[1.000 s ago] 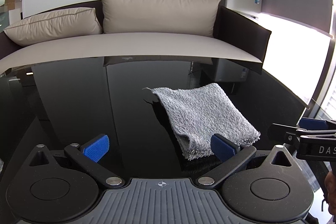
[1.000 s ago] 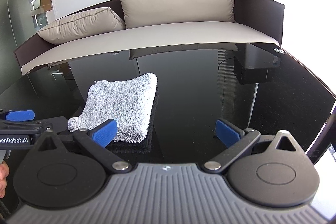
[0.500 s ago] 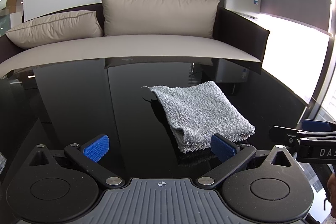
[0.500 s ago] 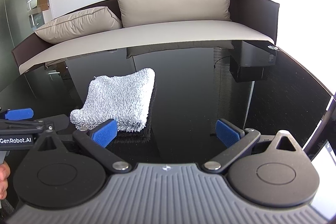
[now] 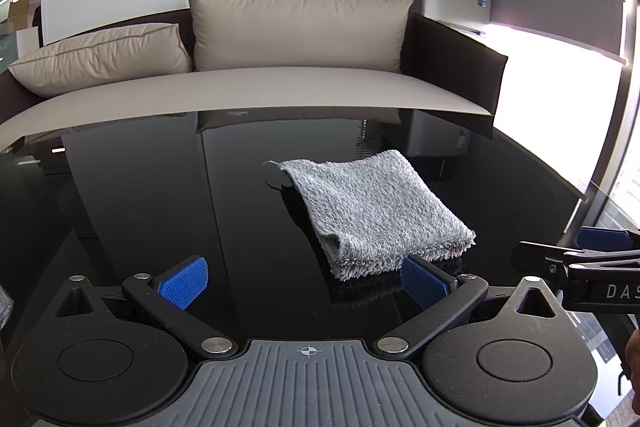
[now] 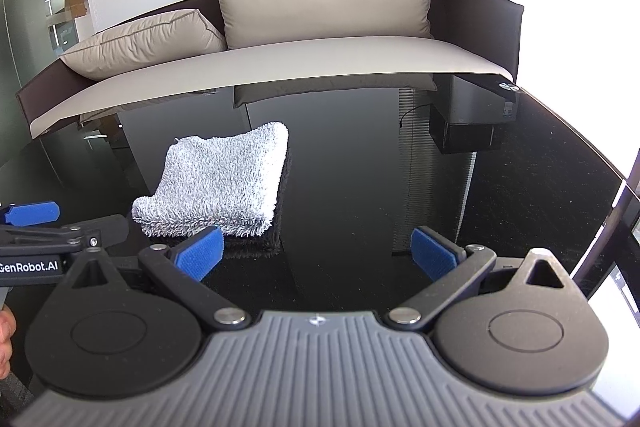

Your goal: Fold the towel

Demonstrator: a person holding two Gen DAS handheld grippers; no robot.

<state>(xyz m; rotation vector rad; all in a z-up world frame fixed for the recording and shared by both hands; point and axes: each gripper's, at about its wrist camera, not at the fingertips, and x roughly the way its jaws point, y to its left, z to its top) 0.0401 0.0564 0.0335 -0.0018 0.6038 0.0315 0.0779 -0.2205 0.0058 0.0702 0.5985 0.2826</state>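
**On black glass table: folded towel, both grippers clear**

Fluffy grey folded towel lies on glossy black table. Left gripper spread, empty; right gripper likewise. Beige cushioned sofa behind the table; nothing between fingers and towel.

A fluffy grey towel lies folded into a thick square, flat on the glossy black table

Glossy black table; folded grey towel
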